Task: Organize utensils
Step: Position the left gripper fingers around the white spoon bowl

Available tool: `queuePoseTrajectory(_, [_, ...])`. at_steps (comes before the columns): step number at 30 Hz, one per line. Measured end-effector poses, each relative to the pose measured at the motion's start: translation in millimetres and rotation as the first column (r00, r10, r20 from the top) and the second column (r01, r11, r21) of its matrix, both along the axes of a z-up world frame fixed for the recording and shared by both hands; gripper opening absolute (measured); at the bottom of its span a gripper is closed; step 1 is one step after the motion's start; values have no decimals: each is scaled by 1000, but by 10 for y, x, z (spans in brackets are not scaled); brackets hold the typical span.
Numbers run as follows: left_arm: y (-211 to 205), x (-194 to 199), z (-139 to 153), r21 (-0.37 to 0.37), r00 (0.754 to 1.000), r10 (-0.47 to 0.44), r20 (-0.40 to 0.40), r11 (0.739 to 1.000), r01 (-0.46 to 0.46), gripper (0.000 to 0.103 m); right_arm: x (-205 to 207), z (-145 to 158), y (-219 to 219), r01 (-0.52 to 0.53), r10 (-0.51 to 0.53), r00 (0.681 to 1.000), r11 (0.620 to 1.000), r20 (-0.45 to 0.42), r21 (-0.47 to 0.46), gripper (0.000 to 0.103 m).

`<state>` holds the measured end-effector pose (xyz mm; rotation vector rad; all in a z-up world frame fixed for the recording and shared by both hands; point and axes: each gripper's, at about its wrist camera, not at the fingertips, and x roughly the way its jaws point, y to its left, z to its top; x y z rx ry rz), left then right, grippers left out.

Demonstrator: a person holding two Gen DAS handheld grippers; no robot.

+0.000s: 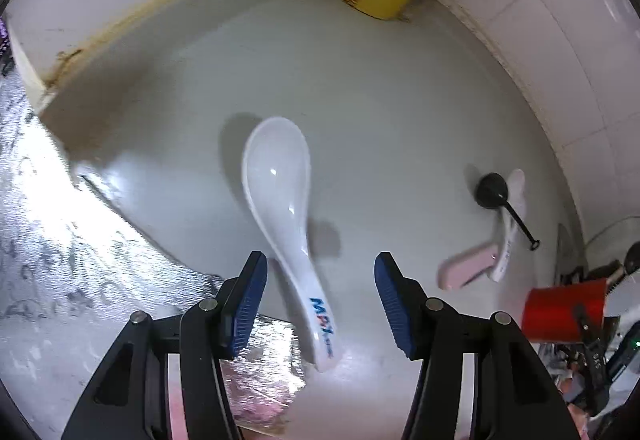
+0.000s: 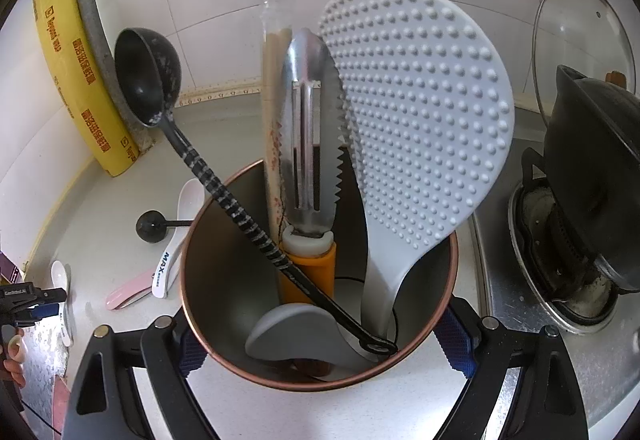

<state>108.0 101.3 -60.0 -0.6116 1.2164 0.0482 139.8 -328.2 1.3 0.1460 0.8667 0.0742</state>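
Both grippers tilt downward: left gripper [image 1: 320, 304] (agape) straddles spoon [image 1: 280, 195].

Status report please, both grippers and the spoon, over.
Left hand-held gripper open, straddling white spoon handle on the counter. Right hand-held gripper shut on utensil cup. Nothing blocking the spoon.

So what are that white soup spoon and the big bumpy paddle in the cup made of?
The white spoon looks like glazed ceramic or melamine: it is glossy, with sharp highlights and printed blue lettering; I cannot tell which. The bumpy paddle looks like matte plastic, pale grey, moulded with rows of small studs. The cup appears to be metal, with a coppery rim and dull grey inside.
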Motion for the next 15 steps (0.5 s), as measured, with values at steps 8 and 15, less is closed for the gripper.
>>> queuePoseTrajectory(8, [-276,185,-20,-76,996,-87,37,993,90,57,-3,1,8,1,-1,1000,1000,1,0,93])
queuePoseTrajectory(15, [-128,48,-4,-38,998,-47,31,998,48,58,4,3,9,4,-4,1000,1000,2,1,93])
